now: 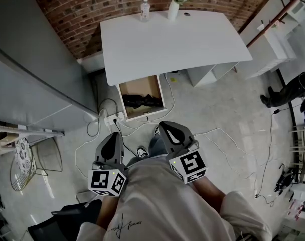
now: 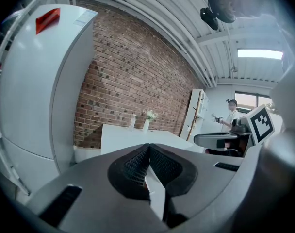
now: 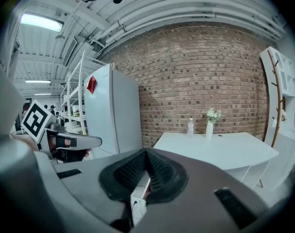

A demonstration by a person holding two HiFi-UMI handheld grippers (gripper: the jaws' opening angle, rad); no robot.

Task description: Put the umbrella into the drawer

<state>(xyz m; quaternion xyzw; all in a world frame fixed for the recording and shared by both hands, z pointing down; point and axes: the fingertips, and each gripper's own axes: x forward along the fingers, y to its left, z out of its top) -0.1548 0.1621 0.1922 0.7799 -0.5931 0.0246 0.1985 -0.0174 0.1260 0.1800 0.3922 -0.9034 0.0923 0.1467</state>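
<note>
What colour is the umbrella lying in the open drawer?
The umbrella is black; head view shows it best.

Daylight-bright and even in my head view; the white counter (image 1: 172, 39) nearly washes out, and the drawer (image 1: 140, 98) below its edge sits in soft shade. Both gripper views bulge fisheye-style, with black corners. A strip light (image 2: 260, 54) glares in the left gripper view, a second strip (image 3: 40, 22) in the right. The brick wall (image 3: 201, 76) is crisp; the left view's right edge is hazy.
</note>
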